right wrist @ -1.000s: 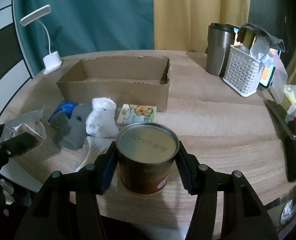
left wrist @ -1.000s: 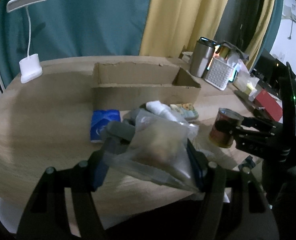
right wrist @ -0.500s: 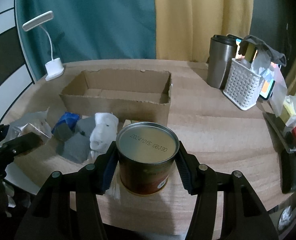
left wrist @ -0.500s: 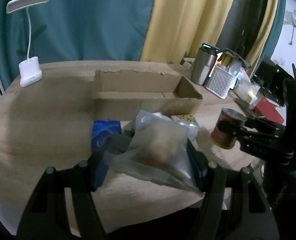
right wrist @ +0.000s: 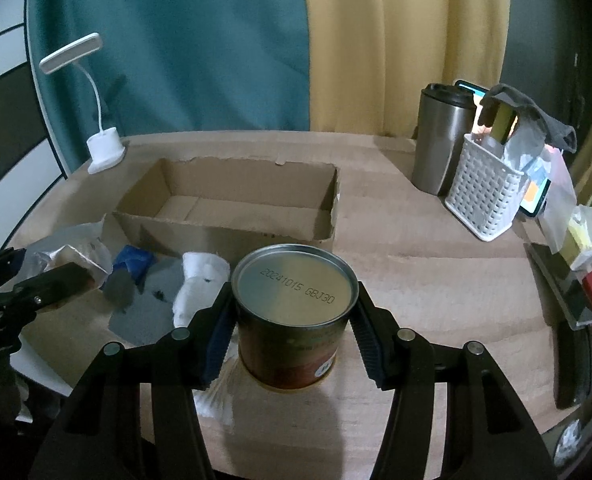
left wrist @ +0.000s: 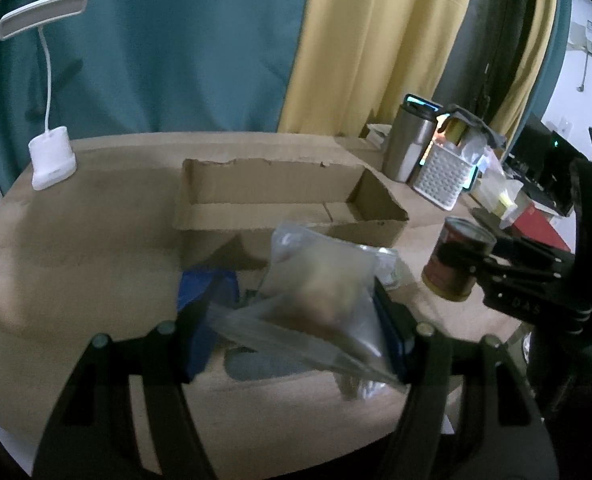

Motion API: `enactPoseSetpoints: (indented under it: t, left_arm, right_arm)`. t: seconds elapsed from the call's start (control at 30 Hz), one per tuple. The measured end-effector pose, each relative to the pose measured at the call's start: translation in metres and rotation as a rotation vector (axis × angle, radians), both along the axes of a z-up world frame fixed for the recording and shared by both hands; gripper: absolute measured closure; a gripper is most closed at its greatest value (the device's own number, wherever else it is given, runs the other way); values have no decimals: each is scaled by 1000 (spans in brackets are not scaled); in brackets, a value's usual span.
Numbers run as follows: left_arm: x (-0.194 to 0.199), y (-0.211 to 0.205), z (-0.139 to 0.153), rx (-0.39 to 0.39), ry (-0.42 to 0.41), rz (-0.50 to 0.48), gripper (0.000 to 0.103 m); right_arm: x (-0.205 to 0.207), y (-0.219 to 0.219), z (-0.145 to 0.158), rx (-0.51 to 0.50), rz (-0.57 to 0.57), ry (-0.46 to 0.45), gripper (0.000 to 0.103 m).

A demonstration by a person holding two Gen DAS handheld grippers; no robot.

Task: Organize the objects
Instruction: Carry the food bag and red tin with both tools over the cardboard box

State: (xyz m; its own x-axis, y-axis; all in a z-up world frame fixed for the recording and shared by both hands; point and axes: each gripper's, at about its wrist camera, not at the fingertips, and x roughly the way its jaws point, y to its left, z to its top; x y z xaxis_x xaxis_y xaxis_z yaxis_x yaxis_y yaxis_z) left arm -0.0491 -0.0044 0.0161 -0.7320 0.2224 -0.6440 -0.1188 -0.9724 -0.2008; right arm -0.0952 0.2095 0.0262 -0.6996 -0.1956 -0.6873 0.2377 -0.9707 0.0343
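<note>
Left wrist view: the left gripper [left wrist: 296, 316] is closed on a clear plastic bag [left wrist: 324, 292] with pale, blurred contents, its two dark fingers pressing the bag from either side and holding it clear of the round wooden table [left wrist: 75, 264]. Beyond the bag sits an open, shallow brown cardboard box [left wrist: 283, 204], its inside bare. A blue packet [left wrist: 205, 284] lies on the table just in front of the box, partly hidden by the left finger. At the right edge, the right gripper [left wrist: 472, 260] holds a round metal tin can with a red label [left wrist: 458, 264] in the air. A white desk lamp with a bent neck [left wrist: 51, 152] stands far left; a steel travel mug [left wrist: 410, 144] and a white perforated plastic basket [left wrist: 442, 178] stand behind the box to the right.

Right wrist view: the right gripper [right wrist: 291, 320] clamps the tin can [right wrist: 293, 316] by its sides, upright, silver lid with a printed date code facing up, above the table [right wrist: 436, 280]. The cardboard box [right wrist: 231, 208] lies beyond it. Near the box's front wall lie a white cloth item [right wrist: 197, 280], a grey cloth item [right wrist: 151, 304] and the blue packet [right wrist: 133, 262]. At the left edge the left gripper [right wrist: 39, 276] holds the plastic bag [right wrist: 71, 252].
</note>
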Motion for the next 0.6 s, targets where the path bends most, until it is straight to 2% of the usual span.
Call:
enactPoseSetpoints:
  t: [0.6]
  left_arm:
    - [-42, 3, 5, 7, -7, 1, 34]
  right_arm:
    - [-38, 1, 10, -14, 23, 13, 45]
